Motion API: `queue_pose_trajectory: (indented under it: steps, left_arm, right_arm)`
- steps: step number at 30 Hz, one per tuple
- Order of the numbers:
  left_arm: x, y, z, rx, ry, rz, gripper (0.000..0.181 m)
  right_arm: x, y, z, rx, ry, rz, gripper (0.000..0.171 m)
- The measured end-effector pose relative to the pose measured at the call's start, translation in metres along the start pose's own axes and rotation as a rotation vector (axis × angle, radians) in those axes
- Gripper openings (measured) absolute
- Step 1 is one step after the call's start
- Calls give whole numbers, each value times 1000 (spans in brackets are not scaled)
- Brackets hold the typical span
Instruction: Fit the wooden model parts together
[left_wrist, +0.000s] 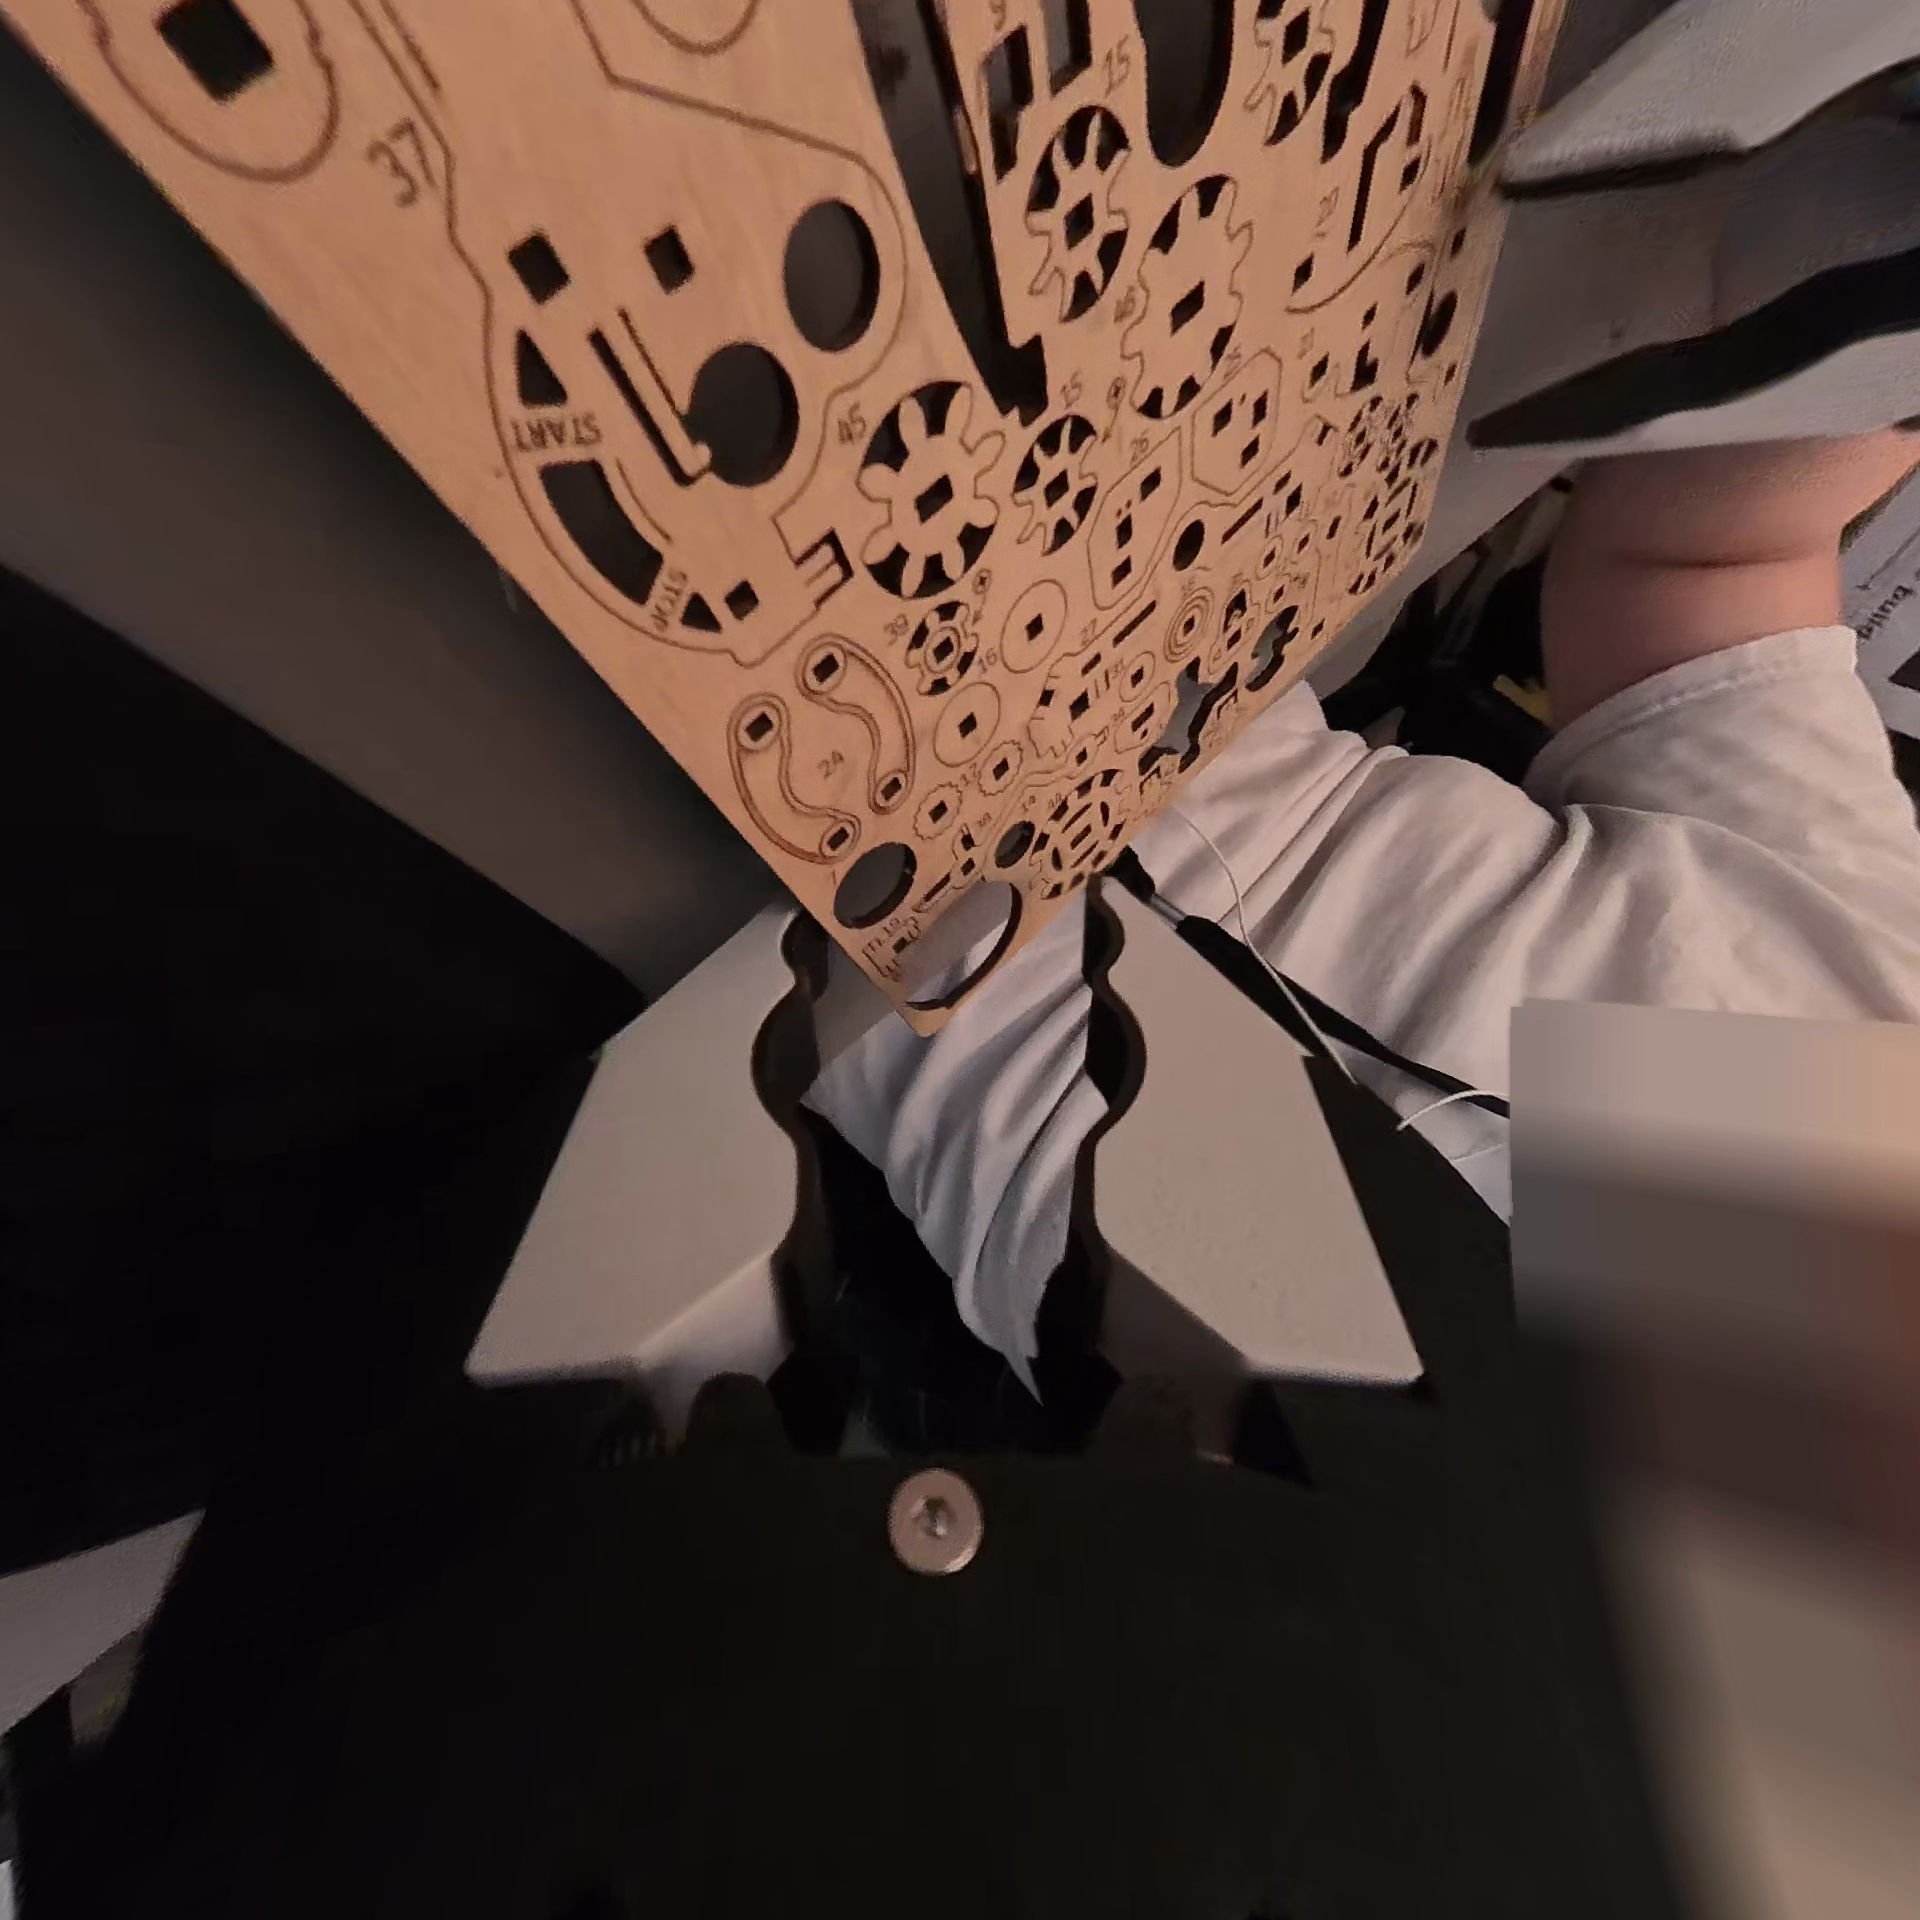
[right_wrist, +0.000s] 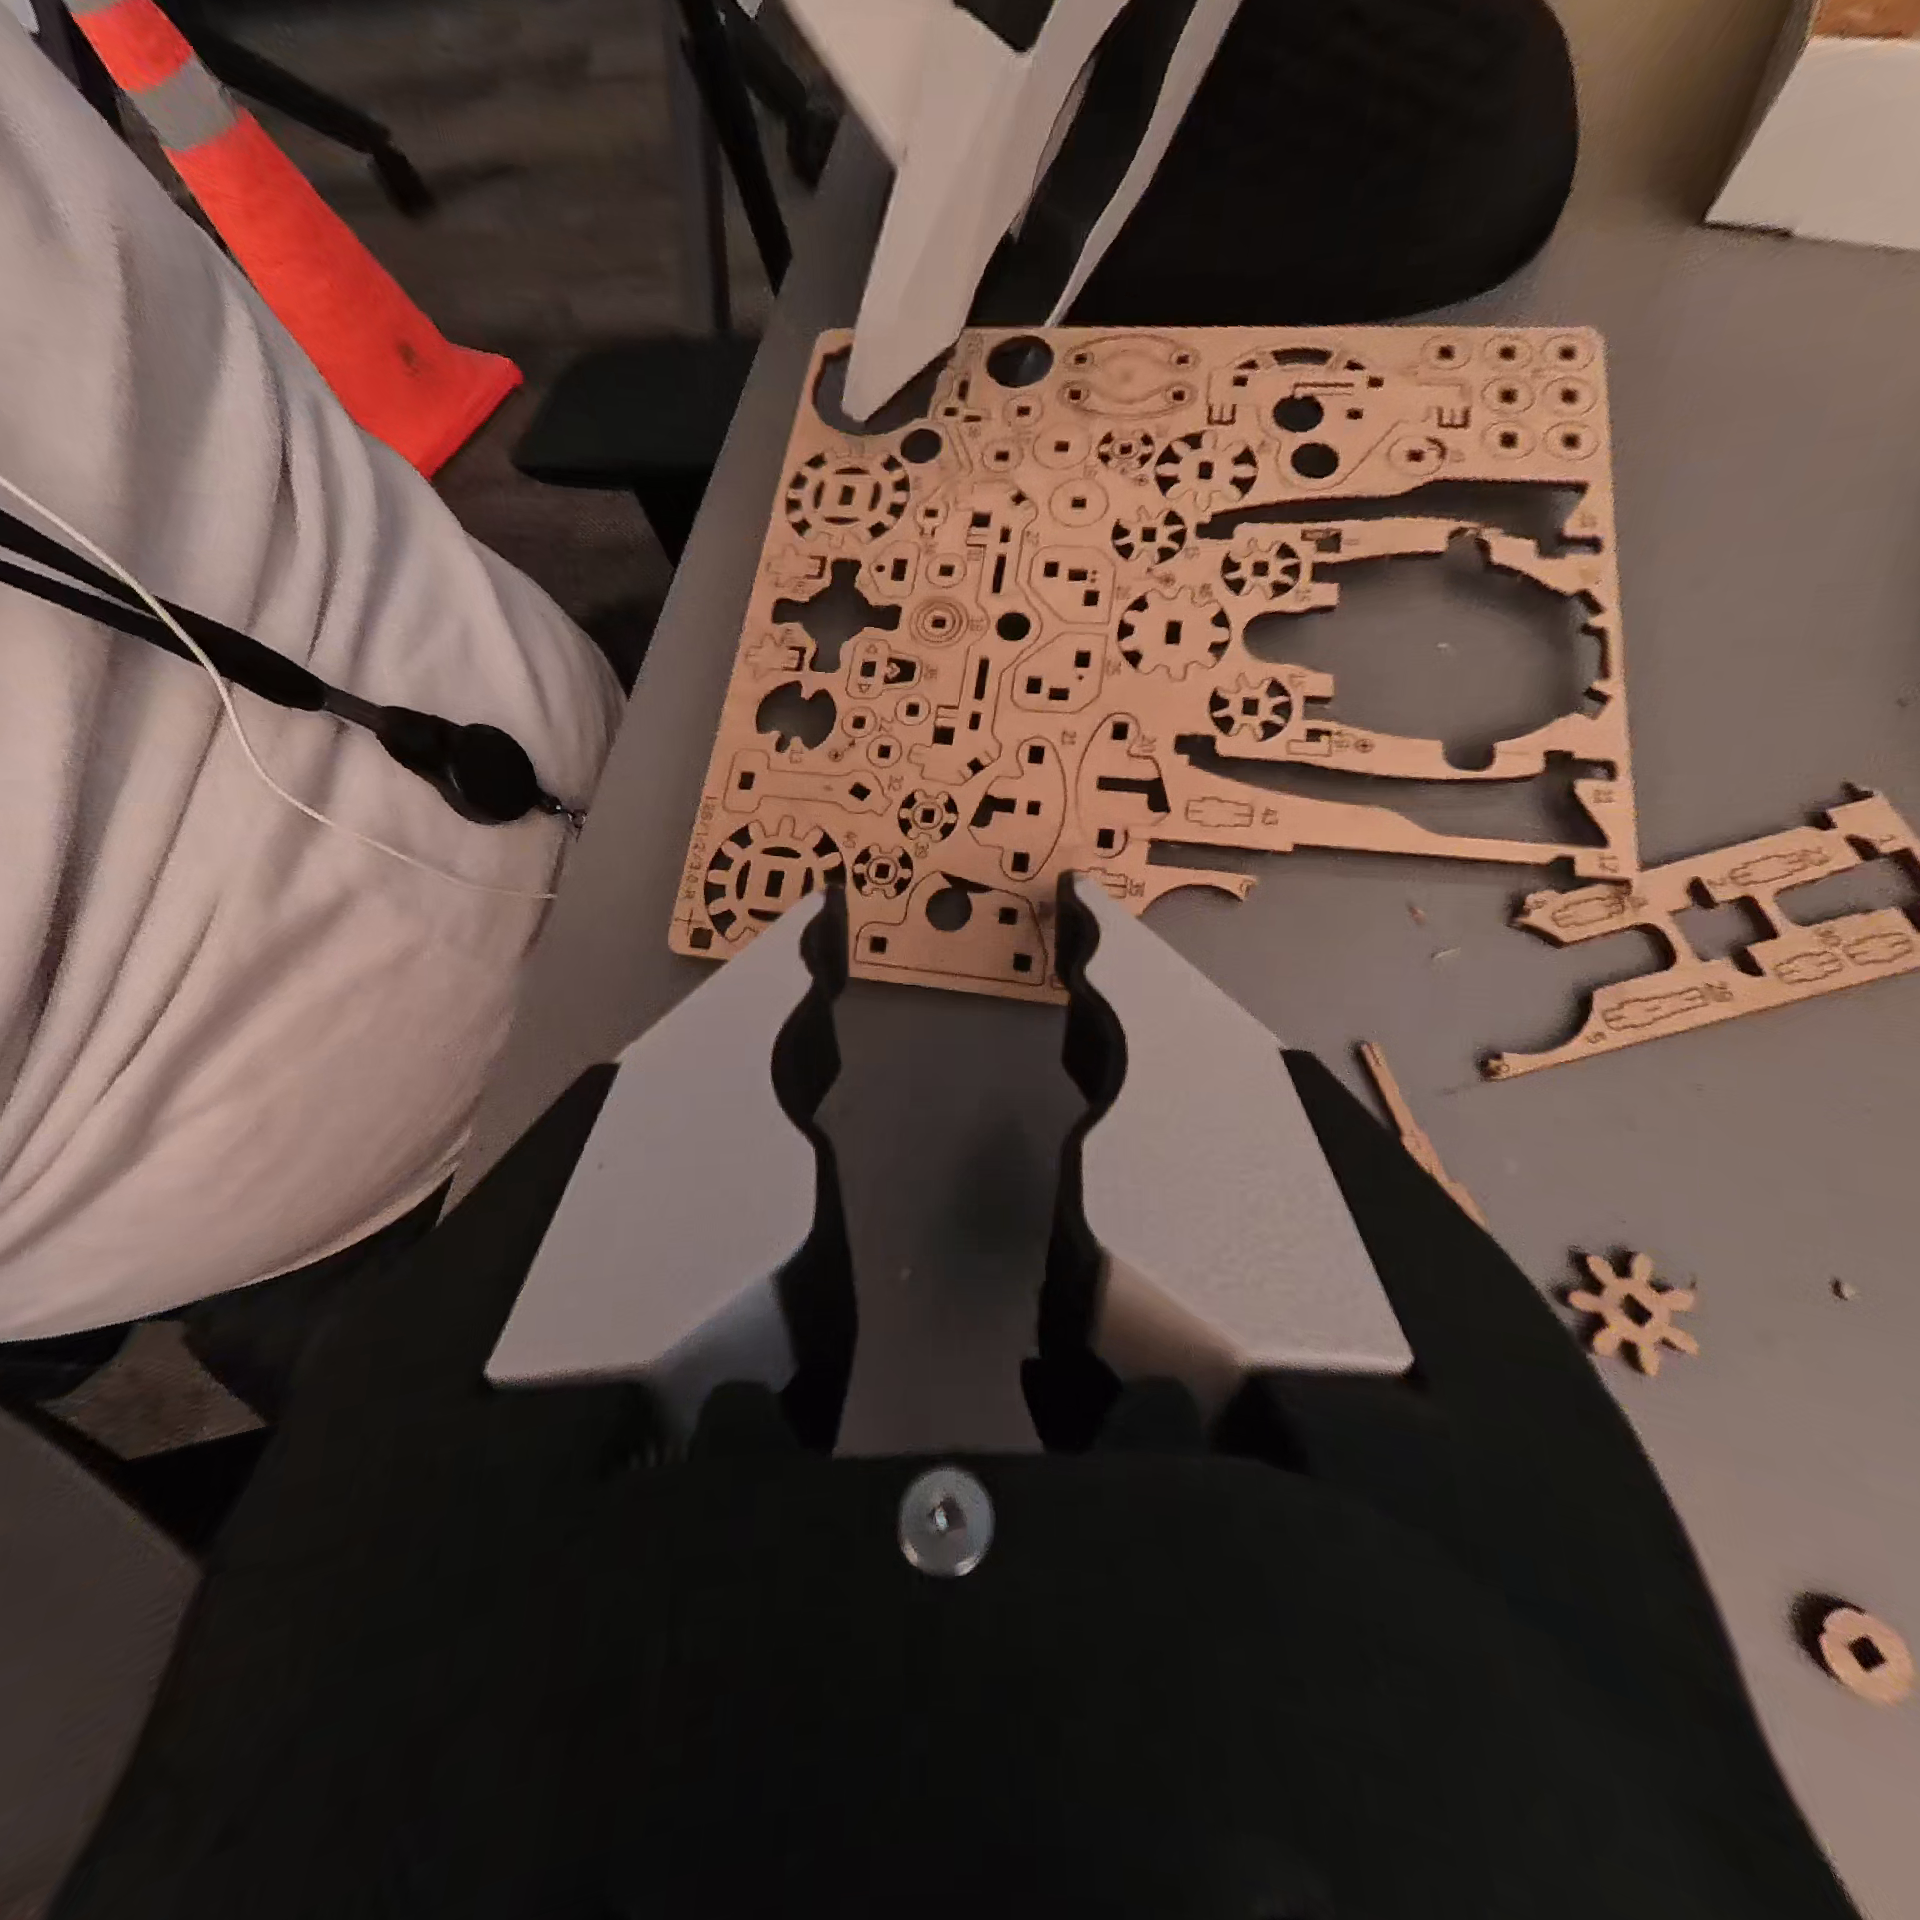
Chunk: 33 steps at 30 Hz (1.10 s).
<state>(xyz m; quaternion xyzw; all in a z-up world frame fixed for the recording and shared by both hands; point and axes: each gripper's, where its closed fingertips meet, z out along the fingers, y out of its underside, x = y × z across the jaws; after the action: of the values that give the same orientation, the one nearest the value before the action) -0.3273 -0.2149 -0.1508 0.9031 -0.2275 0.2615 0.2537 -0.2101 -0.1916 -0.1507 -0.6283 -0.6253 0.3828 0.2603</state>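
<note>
A laser-cut wooden parts sheet (right_wrist: 1039, 665) lies flat on the grey table (right_wrist: 1714, 520), with several shapes punched out. My right gripper (right_wrist: 951, 899) is open and empty, its tips over the sheet's near edge. My left gripper (left_wrist: 951, 914) is open, and the sheet's (left_wrist: 727, 416) far left corner lies between its fingers. In the right wrist view one left finger (right_wrist: 914, 229) rests its tip on that corner. The right gripper's grey fingers (left_wrist: 1662, 260) show at the upper right of the left wrist view.
Loose wooden pieces lie right of the sheet: a slotted frame piece (right_wrist: 1714, 935), a thin strip (right_wrist: 1413, 1122), a small gear (right_wrist: 1631, 1314) and a round washer (right_wrist: 1860, 1652). A person in a white shirt (right_wrist: 208, 727) stands at the table's left edge. An orange cone (right_wrist: 312, 239) and a black chair (right_wrist: 1299, 156) are beyond. My hands' fingertips stand some 12 cm from each other.
</note>
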Motion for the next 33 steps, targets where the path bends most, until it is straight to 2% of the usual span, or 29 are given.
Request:
queue_pose_trajectory:
  steps: [3, 7, 9, 12, 15, 17, 19, 21, 23, 26, 29, 31, 33]
  left_arm:
    - [-3, -4, -7, 30, -37, -5, 53]
    - [6, -13, -22, 108, -6, 9, 51]
    - [9, -20, -32, 168, -10, 53, 48]
    - [24, -38, -55, 324, 31, 175, 43]
    - [50, -66, -97, 595, 141, 365, 40]
    - [63, -82, -128, 801, 164, 544, 37]
    - [69, -94, -154, 1001, 127, 716, 29]
    - [76, -103, -170, 1175, 52, 889, 27]
    - [85, -111, -181, 1318, -28, 1023, 28]
    - [101, -119, -197, 1506, -61, 1144, 34]
    - [102, -130, -196, 1460, -109, 1224, 39]
    - [94, -136, -186, 1352, -82, 1223, 54]
    - [85, -133, -174, 1253, -10, 1223, 59]
  right_arm:
    - [2, -3, -2, 26, -5, 44, 39]
    - [5, 2, -4, 7, -3, 80, 38]
    - [9, 5, -6, -7, 22, 81, 39]
    - [17, -9, -18, 66, 81, 67, 37]
    - [54, -27, -56, 211, 323, 58, 36]
    - [85, -35, -100, 345, 551, 86, 43]
    - [119, -24, -158, 405, 900, 86, 51]
    - [125, -21, -207, 473, 1136, 54, 59]
    - [116, -28, -237, 619, 1223, 19, 63]
    - [106, -33, -260, 779, 1252, -9, 83]
    - [103, -36, -254, 802, 1191, -26, 90]
    - [102, -39, -248, 817, 1153, -30, 91]
    - [107, -35, -247, 793, 1181, -9, 89]
